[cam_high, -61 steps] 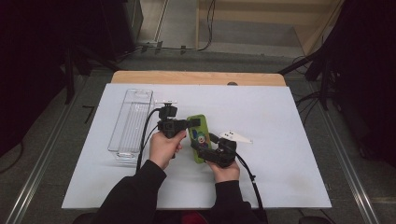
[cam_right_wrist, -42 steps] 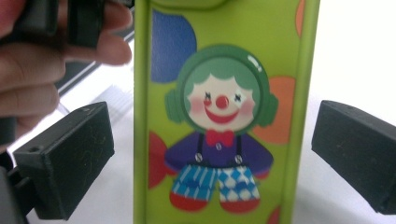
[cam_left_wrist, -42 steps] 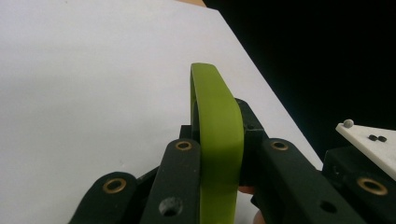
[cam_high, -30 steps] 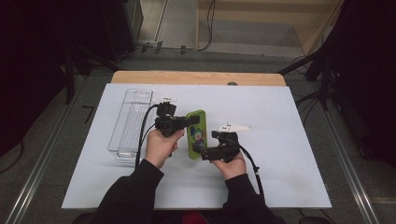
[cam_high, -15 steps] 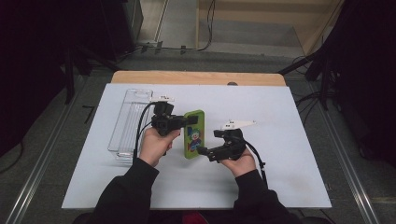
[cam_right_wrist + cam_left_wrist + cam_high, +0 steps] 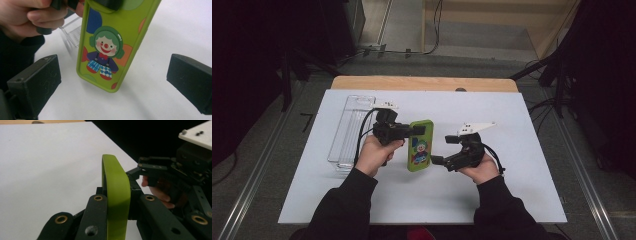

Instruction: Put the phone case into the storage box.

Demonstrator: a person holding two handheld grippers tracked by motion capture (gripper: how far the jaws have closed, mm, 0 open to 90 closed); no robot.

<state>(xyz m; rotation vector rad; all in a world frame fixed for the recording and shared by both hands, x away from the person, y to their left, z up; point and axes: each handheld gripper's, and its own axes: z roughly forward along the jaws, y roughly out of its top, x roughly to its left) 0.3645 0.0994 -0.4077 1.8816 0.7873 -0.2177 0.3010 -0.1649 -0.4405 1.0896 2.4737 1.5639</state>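
A lime-green phone case [image 6: 419, 146] with a clown picture is held just above the white table. My left gripper [image 6: 414, 130] is shut on its upper end, and in the left gripper view the case's edge [image 6: 116, 195] stands between my jaws [image 6: 117, 202]. My right gripper [image 6: 442, 150] hangs open just right of the case's lower end, not touching it. In the right gripper view the clown side of the case [image 6: 112, 42] faces me, with my right gripper [image 6: 113, 85] jaws spread wide on either side and nothing between the pads [image 6: 37, 82].
A clear plastic box [image 6: 351, 131] lies left of my left hand, and shows behind the case [image 6: 75, 32]. The white sheet [image 6: 512, 190] covers the table, with a wooden edge [image 6: 422, 82] at the far side. Dark floor and cables surround it.
My right gripper has drawn back to the right and upward, away from the case's lower end. The left gripper and the case have shifted slightly left.
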